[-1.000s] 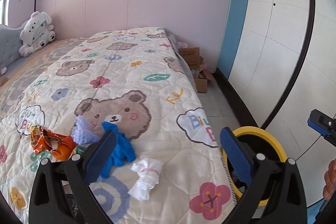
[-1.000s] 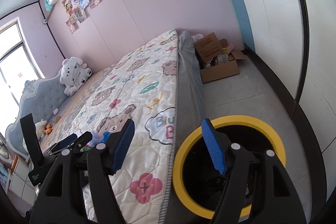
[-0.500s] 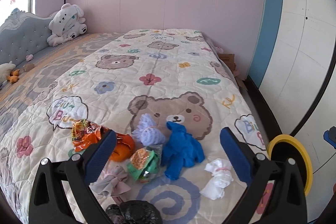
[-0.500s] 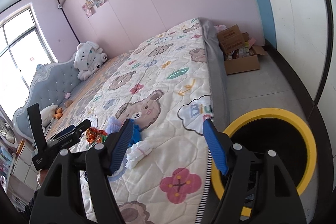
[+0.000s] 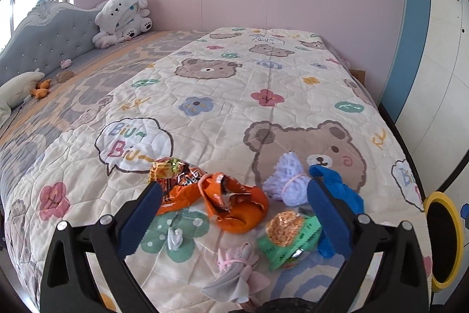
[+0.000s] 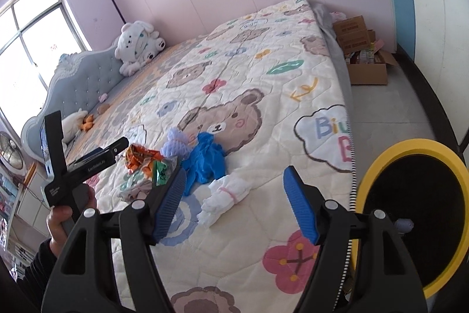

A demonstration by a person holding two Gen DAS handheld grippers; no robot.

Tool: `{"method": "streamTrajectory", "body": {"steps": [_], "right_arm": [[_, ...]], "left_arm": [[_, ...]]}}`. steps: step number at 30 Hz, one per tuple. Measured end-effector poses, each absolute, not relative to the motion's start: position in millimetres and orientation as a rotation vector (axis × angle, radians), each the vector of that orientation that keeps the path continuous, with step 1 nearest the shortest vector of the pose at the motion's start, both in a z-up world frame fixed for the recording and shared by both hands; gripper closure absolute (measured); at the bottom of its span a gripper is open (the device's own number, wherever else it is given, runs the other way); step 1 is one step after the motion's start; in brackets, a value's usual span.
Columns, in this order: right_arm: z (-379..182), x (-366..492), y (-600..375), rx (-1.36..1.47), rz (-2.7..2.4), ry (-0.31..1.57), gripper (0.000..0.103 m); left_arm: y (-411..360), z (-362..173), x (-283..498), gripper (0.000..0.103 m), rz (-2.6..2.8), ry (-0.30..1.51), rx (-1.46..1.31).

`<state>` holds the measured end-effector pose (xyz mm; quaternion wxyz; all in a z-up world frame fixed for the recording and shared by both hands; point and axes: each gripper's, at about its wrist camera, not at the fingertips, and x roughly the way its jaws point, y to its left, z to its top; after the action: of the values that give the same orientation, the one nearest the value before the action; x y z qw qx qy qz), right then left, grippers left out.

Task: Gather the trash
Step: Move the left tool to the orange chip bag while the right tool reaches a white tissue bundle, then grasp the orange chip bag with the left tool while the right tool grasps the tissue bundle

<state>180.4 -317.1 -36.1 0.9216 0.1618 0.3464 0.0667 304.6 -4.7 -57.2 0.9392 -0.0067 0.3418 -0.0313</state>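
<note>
**Both grippers wide over the litter on the bed**

Here we are at the foot of the bed (image 5: 263, 84), and the trash is bunched on the bear-print quilt. The left gripper (image 5: 231, 213) hangs above it, blue pads spread wide, nothing between them. Under it lies the orange snack wrapper (image 5: 234, 207); at two o'clock from that, the lilac bundle (image 5: 288, 181), touching the blue glove (image 5: 343, 192). The green packet (image 5: 288, 239) sits at four o'clock from the wrapper, a grey-pink rag (image 5: 234, 269) at six.

The right gripper (image 6: 237, 204) is parted too, empty, with the white tissue wad (image 6: 225, 195) showing between its pads on the quilt. The blue glove (image 6: 205, 160) lies at eleven o'clock from the wad. Off the bed's edge, at three o'clock, stands the yellow-rimmed bin (image 6: 381, 163), something lilac inside it.
</note>
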Motion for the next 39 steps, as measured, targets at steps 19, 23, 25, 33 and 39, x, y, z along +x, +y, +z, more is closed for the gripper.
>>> {"method": "streamTrajectory", "body": {"steps": [19,23,25,33,39], "right_arm": [[-101.1,234.1,-266.3,0.236,0.117,0.881,0.037],[-110.0,239.4,-258.5,0.225,0.118,0.900,0.037],[-113.8,241.1,-255.1,0.213,0.118,0.902,0.037],[-130.4,252.7,-250.2,0.216,0.120,0.939,0.044],[-135.6,255.9,-249.7,0.191,0.102,0.937,0.057]], "left_arm": [[21.7,-97.6,345.0,0.008,-0.012,0.775,-0.043],[19.9,-99.9,349.7,0.008,-0.014,0.760,-0.034],[18.6,-101.2,351.8,0.008,-0.016,0.757,-0.027],[13.9,-109.4,360.0,0.024,-0.031,0.768,0.001],[16.5,-121.1,362.4,0.061,-0.067,0.796,-0.029]]}}
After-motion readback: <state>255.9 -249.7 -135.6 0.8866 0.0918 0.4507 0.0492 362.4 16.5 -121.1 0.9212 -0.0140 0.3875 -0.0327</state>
